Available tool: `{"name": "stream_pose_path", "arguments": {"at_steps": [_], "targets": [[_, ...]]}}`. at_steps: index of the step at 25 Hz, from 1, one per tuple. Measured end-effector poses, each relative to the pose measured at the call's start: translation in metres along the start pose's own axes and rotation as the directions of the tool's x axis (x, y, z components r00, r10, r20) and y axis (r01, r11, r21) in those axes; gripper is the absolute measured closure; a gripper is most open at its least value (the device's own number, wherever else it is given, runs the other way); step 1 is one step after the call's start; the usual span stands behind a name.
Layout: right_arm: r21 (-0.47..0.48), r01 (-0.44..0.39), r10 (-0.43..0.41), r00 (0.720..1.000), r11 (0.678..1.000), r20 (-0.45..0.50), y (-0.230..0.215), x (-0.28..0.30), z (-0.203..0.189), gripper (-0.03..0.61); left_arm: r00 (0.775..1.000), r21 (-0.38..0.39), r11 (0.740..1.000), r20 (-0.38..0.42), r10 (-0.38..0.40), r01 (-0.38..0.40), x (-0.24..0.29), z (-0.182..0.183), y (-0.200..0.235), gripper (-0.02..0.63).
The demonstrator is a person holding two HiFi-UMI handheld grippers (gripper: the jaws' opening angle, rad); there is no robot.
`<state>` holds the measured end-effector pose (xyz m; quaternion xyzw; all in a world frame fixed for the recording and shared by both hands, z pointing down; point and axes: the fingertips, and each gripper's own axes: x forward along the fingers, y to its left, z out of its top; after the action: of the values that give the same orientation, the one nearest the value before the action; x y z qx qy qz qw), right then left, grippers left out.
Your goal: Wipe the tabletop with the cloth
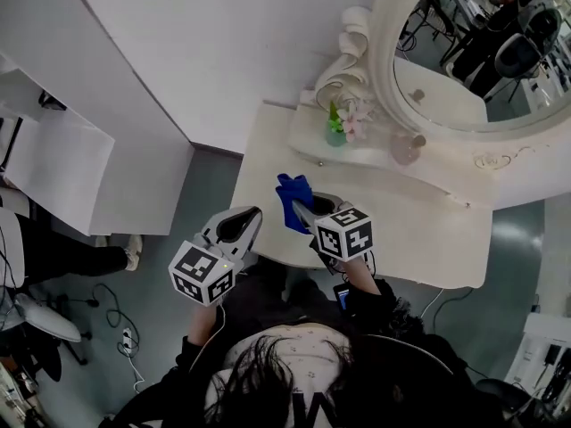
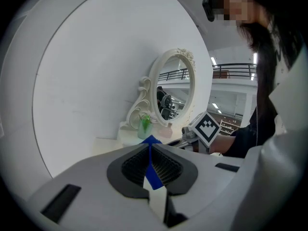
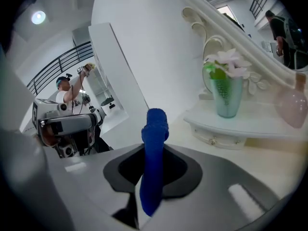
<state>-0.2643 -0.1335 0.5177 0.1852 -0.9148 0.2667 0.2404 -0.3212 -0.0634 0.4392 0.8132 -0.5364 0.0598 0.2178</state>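
Note:
My right gripper (image 1: 300, 209) is shut on a blue cloth (image 1: 292, 198), held just above the front left part of the white tabletop (image 1: 406, 226). In the right gripper view the cloth (image 3: 155, 129) sticks up from between the jaws as a rolled strip, with my right gripper (image 3: 154, 150) pinching its lower part. My left gripper (image 1: 252, 214) hovers off the table's left front edge, a little left of the cloth, shut with nothing in it. In the left gripper view my left gripper (image 2: 150, 150) shows only a thin slit, through which the cloth (image 2: 151, 140) appears beyond.
An oval mirror (image 1: 473, 52) in an ornate white frame stands at the table's back. On its raised shelf (image 1: 361, 157) are a green vase with flowers (image 1: 337, 130) and a pink bottle (image 1: 408, 148). A white wall panel (image 1: 134, 78) rises at the left, with cables on the grey floor (image 1: 125, 337).

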Motion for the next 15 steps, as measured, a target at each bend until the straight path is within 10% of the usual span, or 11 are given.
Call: {"name": "stream_pose_path", "arguments": {"at_steps": [10,15], "targets": [[-0.04,0.011,-0.014,0.997,0.999,-0.072,0.025,0.115,0.008,0.499,0.998,0.035,0.997,-0.012,-0.068,0.068,-0.008,0.013,0.047,0.617],[-0.265,0.136,-0.182,0.971,0.955,-0.157,0.011,0.158,-0.013,0.499,0.998,0.028,0.997,-0.009,-0.067,0.067,-0.016,0.014,0.068,0.617]]}}
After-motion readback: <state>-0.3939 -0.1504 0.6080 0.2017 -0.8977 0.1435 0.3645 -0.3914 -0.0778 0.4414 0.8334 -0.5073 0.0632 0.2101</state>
